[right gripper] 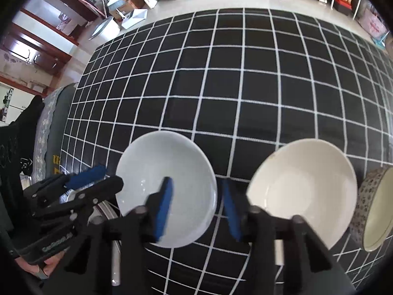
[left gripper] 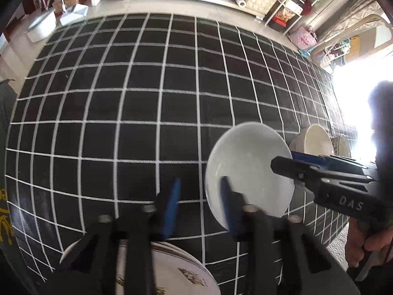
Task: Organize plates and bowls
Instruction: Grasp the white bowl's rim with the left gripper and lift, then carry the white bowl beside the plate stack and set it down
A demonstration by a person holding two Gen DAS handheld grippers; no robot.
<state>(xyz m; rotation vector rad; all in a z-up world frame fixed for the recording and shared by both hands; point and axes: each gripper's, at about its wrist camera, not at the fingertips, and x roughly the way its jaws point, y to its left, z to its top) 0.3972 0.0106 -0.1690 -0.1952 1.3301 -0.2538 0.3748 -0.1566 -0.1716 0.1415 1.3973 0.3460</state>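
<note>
white bowl: lower centre of the right wrist view, on the checked cloth. right gripper straddles its right rim, jaws narrow, not pressing. left gripper straddles the opposite rim, equally near, unclamped. cream bowl lies right.

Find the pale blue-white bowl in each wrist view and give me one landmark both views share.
Left wrist view: the pale blue-white bowl sits lower right of centre, straddled by the left gripper at its left rim.
Right wrist view: the same bowl lies lower centre-left, straddled by the right gripper at its right rim.
Shared landmark: the cream bowl, the next bowl to its right on the black grid cloth.
</note>
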